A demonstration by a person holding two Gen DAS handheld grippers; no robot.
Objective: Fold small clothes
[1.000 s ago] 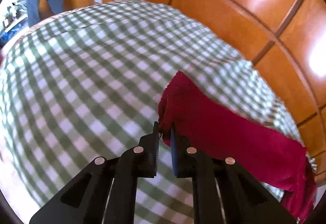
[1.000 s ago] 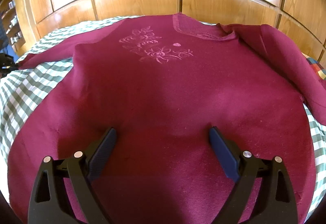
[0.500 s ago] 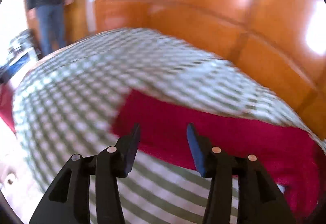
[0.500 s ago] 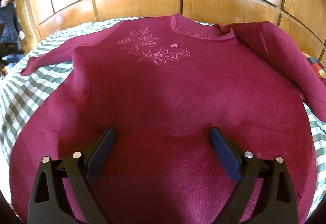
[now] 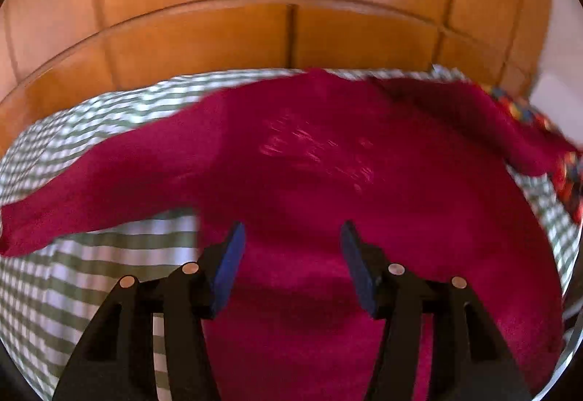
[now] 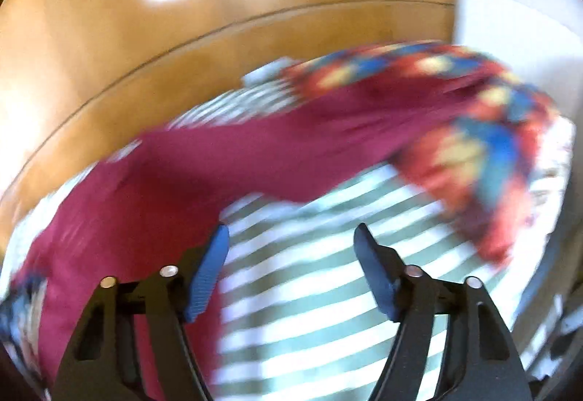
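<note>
A dark red sweater (image 5: 328,182) with a pale embroidered motif lies spread flat on a green-and-white checked cloth (image 5: 91,255). Its left sleeve (image 5: 91,189) stretches out to the left. My left gripper (image 5: 289,237) is open and empty, above the sweater's lower body. In the blurred right wrist view, my right gripper (image 6: 291,237) is open and empty over the checked cloth (image 6: 309,273), beside the sweater's body (image 6: 127,204). The right sleeve (image 6: 291,153) runs away to the right.
A wooden panelled wall (image 5: 255,18) stands close behind the bed. A red, blue and yellow patterned fabric (image 6: 473,131) lies at the right, under the sleeve end; it also shows in the left wrist view (image 5: 568,178). A white surface (image 6: 510,18) is at the far right.
My left gripper let go of the left sleeve cuff, opened, and swung right to face the sweater's body. My right gripper swung right, off the sweater body, toward the right sleeve.
</note>
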